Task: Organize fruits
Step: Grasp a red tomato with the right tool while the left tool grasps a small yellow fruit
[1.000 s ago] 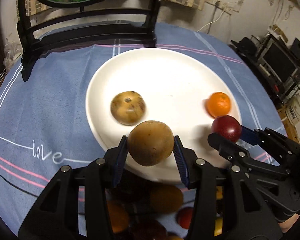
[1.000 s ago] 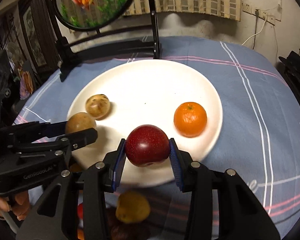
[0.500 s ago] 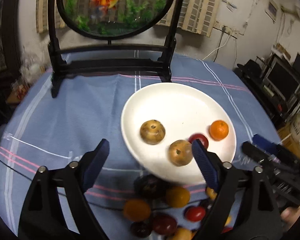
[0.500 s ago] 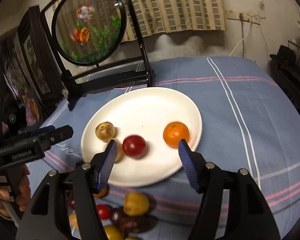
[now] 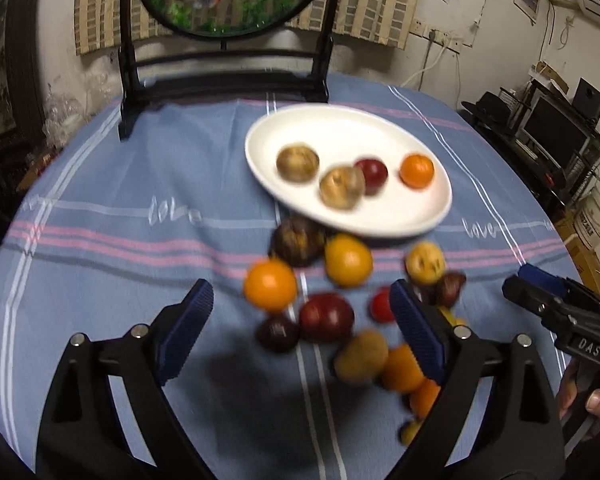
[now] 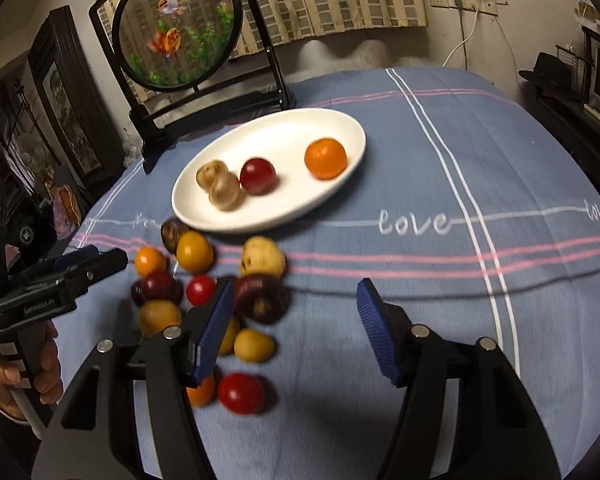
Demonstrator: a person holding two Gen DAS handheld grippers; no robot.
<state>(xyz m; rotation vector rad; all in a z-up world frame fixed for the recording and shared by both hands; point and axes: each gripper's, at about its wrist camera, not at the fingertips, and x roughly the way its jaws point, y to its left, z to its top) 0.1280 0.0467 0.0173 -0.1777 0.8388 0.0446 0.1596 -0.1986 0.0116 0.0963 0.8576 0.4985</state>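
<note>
here both claws hung empty above the loose fruit pile on the tabletop.

the left claw [image 5: 300, 320] had its jaws wide and opening further, nothing pressed between the pads; the right claw [image 6: 296, 328] stood partly open and held nothing. the white plate [image 5: 380, 128] carried two brown fruits, a red plum [image 5: 373, 174] and an orange [image 5: 417, 170]. the other fruits [image 6: 196, 280] lay clustered on the blue cloth [image 6: 460, 320] just beside the plate's near rim.
</note>
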